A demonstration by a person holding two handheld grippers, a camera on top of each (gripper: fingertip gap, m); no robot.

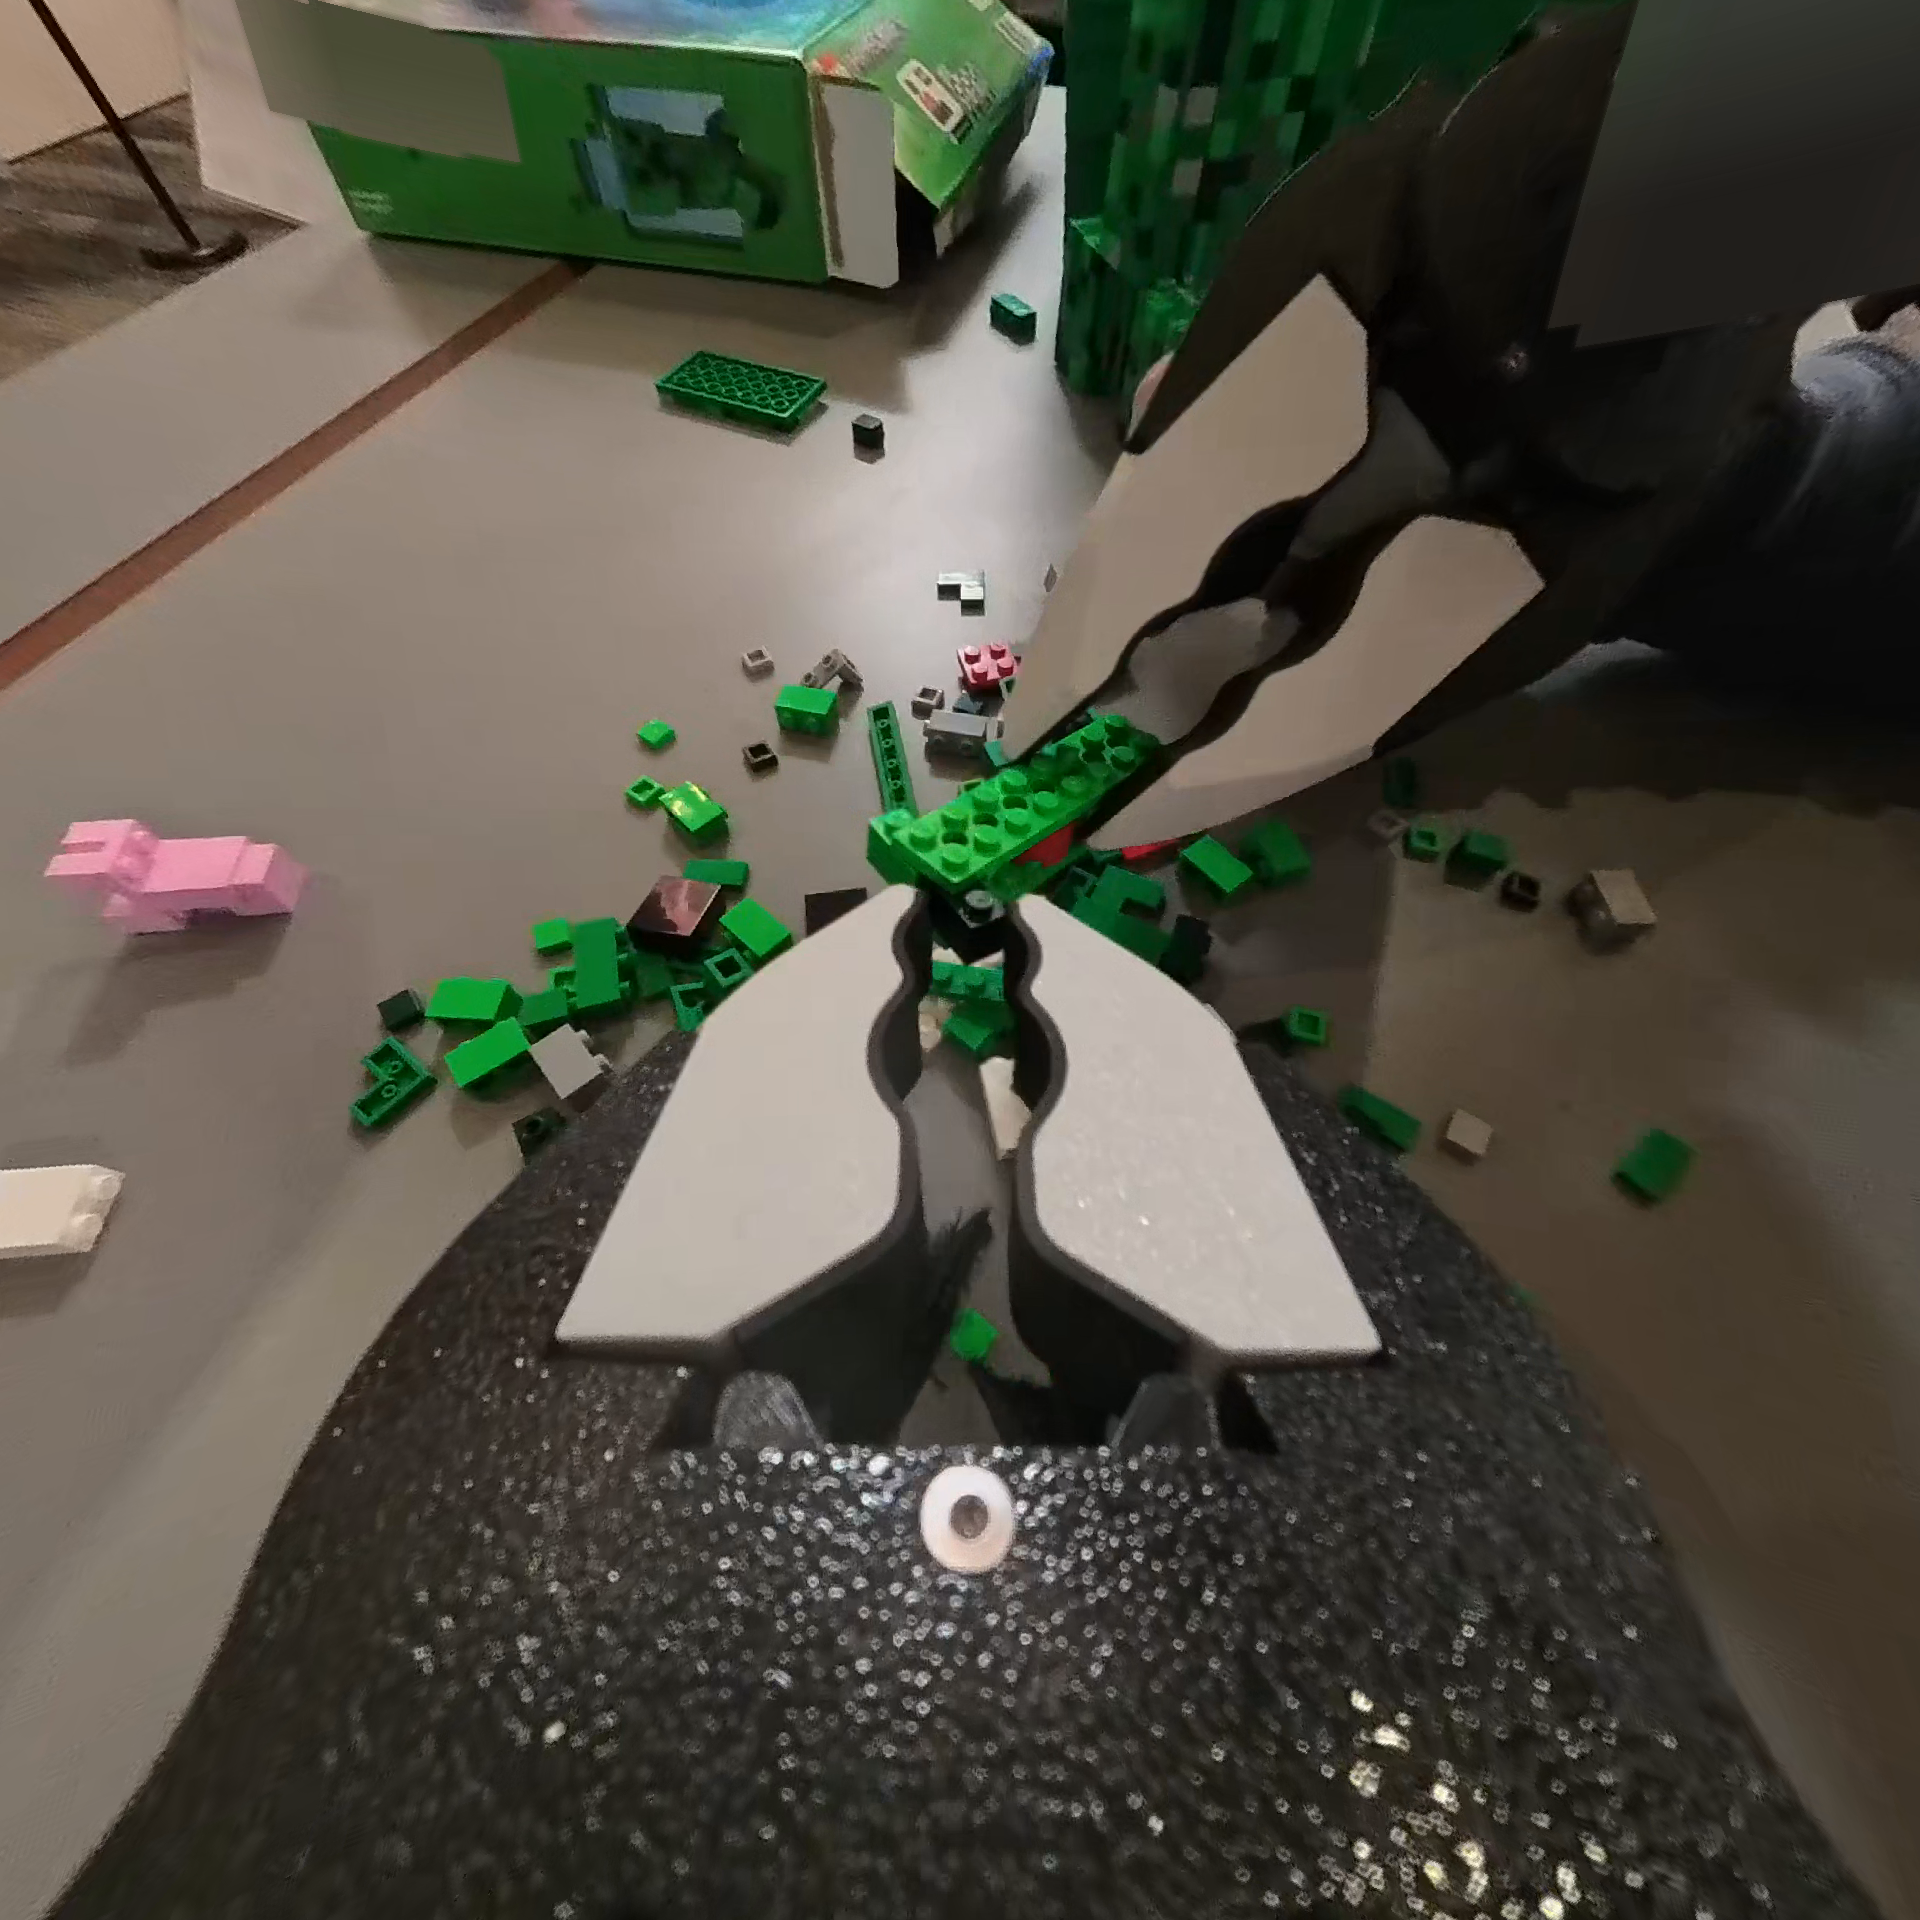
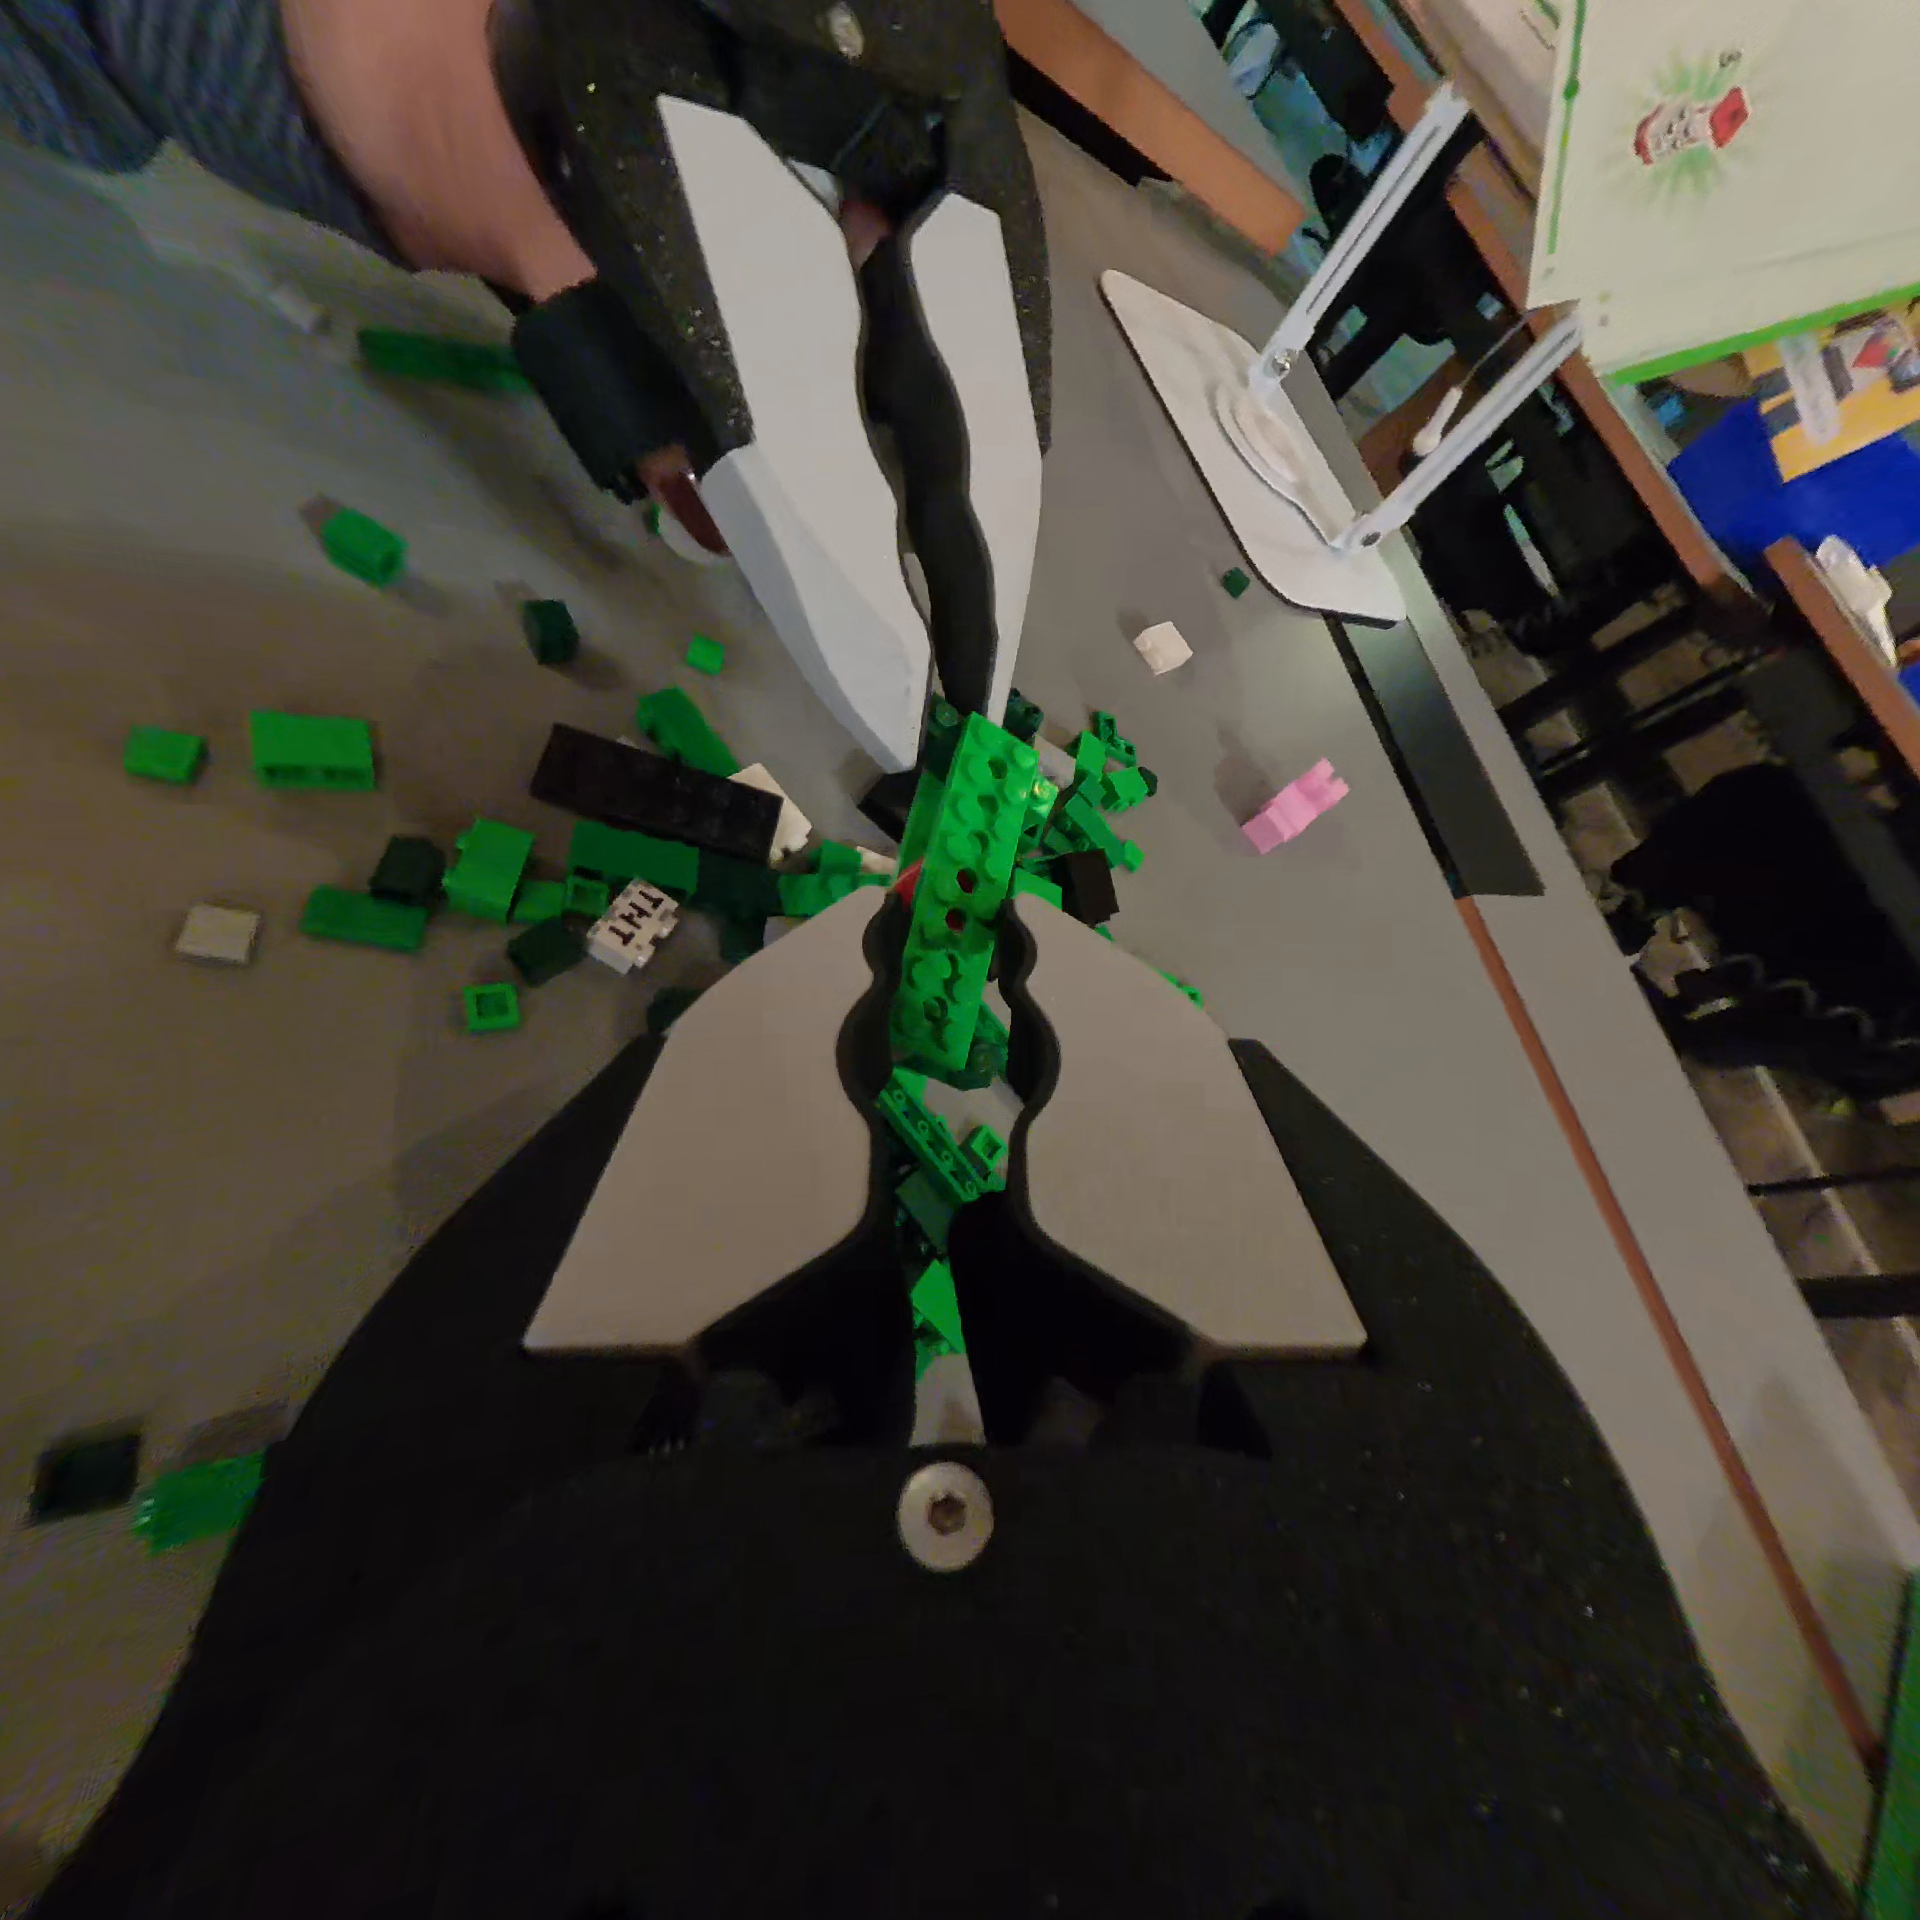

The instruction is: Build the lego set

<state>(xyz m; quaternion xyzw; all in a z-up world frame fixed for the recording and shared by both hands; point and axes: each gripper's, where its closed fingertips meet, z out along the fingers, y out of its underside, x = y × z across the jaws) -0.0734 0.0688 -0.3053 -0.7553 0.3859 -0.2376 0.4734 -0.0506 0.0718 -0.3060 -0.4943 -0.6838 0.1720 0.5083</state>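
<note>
Both grippers meet over the loose pile of bricks (image 1: 623,977) on the grey surface (image 1: 416,623).

Right gripper (image 2: 940,925): jaws narrow, closed on the long sides of a green studded plate (image 2: 961,883), which is held clear of the surface above the pile. In the left wrist view the same plate (image 1: 1013,810) sticks out from the right gripper's tips, studs up, with something red under it.

Left gripper (image 1: 961,914): jaws narrow, pinching a small black piece (image 1: 971,925) just below the near end of the plate. Whether the piece is already seated on the plate's underside, cannot tell.

Handling judgement:
- Plate is light, stiff, hard plastic. No crush risk at this grip.
- Smooth sides against the pads, so likely to twist or slip if pushed off-axis. It is held far along its length, which gives leverage against the grip when the free end is pressed.
- Best hold: across the long edges, close to the end being joined, with push straight along the stud axis.
- Black piece is tiny. Easy to pop out of the pinch and lose in the pile.

Elsewhere: pink pig (image 1: 171,873) stands well apart to the left, open green box (image 1: 623,156) at the far edge.
</note>
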